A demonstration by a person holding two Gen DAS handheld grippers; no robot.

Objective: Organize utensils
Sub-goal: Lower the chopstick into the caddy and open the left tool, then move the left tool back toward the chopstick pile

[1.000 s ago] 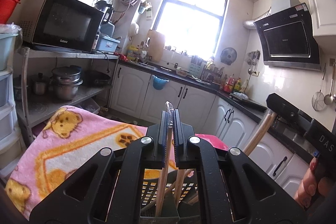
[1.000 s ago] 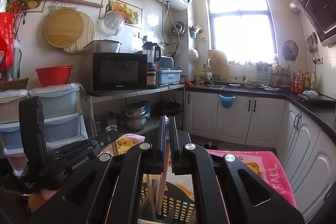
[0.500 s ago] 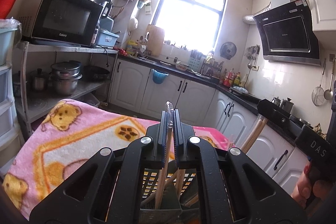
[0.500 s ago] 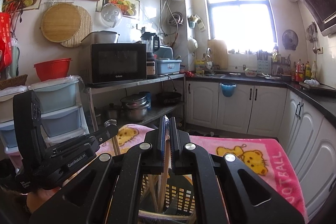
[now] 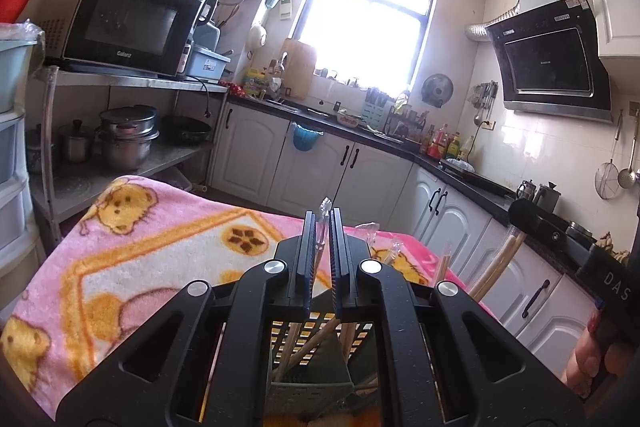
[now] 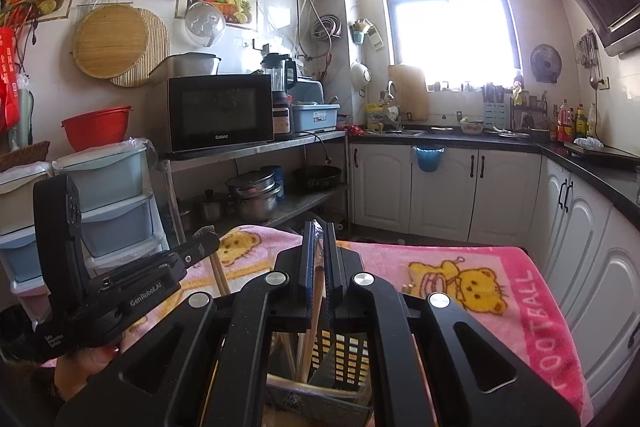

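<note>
My left gripper (image 5: 322, 227) is shut on a plastic-wrapped wooden chopstick (image 5: 325, 206), which stands nearly upright. Its lower end reaches into a dark perforated utensil basket (image 5: 316, 371) that holds several other sticks. My right gripper (image 6: 319, 231) is shut on another wooden chopstick (image 6: 317, 277), which also hangs down into the same basket (image 6: 340, 351). The basket stands on a pink bear-print blanket (image 6: 480, 267) on the table. Each view shows the other gripper at its side: the right gripper (image 5: 520, 211) and the left gripper (image 6: 206, 238).
A metal rack (image 6: 256, 151) with a microwave (image 6: 220, 115) and pots (image 6: 252, 199) stands to the left. Plastic drawers (image 6: 112, 203) are beside it. White cabinets (image 6: 440, 195) under a dark counter run behind and to the right of the table.
Both grippers have come down together. Their chopsticks now sit deeper in the basket, and more of the blanket shows ahead.
</note>
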